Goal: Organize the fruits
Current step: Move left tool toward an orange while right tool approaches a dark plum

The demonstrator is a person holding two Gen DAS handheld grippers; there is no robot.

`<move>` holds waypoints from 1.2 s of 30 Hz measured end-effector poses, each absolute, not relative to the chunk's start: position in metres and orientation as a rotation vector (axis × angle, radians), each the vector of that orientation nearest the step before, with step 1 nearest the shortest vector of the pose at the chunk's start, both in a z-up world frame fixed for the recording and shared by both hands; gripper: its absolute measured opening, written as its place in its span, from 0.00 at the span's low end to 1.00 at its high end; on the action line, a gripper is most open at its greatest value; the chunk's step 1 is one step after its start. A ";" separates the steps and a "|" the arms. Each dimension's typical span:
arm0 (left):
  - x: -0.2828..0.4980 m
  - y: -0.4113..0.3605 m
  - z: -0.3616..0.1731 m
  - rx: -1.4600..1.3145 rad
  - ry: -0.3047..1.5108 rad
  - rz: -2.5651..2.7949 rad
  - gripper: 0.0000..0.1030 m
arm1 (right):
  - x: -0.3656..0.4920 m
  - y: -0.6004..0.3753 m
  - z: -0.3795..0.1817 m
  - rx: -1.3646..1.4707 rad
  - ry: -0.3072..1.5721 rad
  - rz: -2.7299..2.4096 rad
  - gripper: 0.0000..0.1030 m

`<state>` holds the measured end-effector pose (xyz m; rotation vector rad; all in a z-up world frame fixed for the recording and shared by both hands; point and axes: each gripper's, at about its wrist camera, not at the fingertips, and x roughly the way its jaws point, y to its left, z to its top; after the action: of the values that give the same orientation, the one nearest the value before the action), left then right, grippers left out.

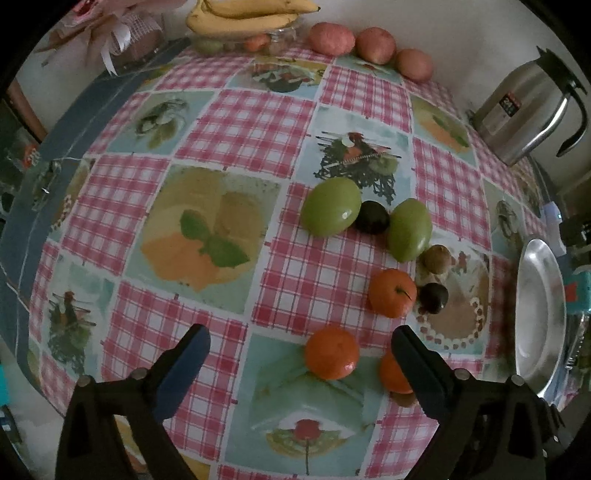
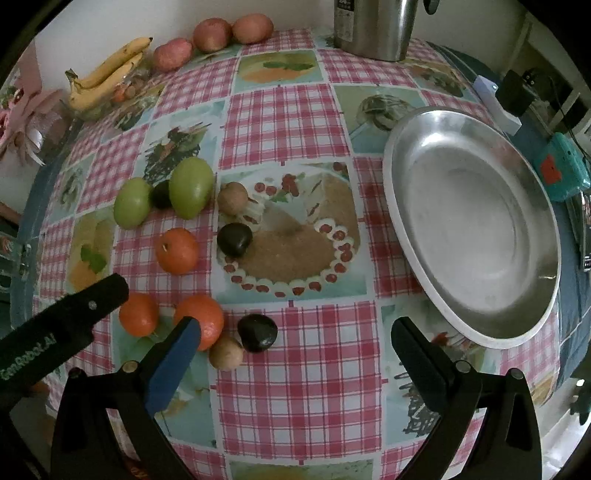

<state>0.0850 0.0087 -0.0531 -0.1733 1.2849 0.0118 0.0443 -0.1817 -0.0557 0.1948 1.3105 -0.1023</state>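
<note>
Hovering above a table covered in a pink checked cloth (image 2: 306, 122), two hand-held grippers face a loose scatter of small fruit, and nothing has been picked up yet. Both claws are released: the left gripper (image 1: 301, 349) and the right gripper (image 2: 295, 334) each hold their jaws wide apart with nothing between them. An empty metal plate (image 2: 476, 295) sits on the cloth at the right side, well apart from the fruit. The scatter holds two green fruits (image 2: 191, 186) with a dark one between them, three oranges, two brown round fruits and two more dark plum-like ones. In the left wrist view the nearest orange (image 1: 331, 352) lies on the cloth just ahead of the open jaws, and a second orange (image 1: 393, 373) is partly hidden behind the right-hand finger. In the right wrist view a dark fruit (image 2: 258, 332) and a brown fruit (image 2: 226, 352) lie just ahead, toward the left finger. Bananas (image 2: 110, 72) and pinkish apples (image 2: 212, 33) rest at the far edge, near a steel jug (image 2: 373, 29). This looks like the very start: choosing a first fruit. Next, one gripper would likely need to lower around a fruit, centre it and close gently, since round fruit may roll.
</note>
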 end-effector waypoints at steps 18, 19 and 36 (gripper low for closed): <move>0.080 0.010 -0.061 -0.225 1.298 0.040 0.89 | 0.033 -0.189 -0.049 0.249 1.261 -0.079 0.99; 0.080 0.011 -0.061 -0.228 1.300 0.045 0.89 | 0.034 -0.190 -0.050 0.257 1.264 -0.082 0.99; 0.082 -0.003 -0.074 -0.228 1.343 0.006 0.72 | 0.031 -0.198 -0.056 0.334 1.280 -0.063 0.56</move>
<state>0.0819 -0.0029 -0.0739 -0.2281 1.3425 0.0065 0.0313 -0.1984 -0.0563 0.3342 1.2805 -0.0625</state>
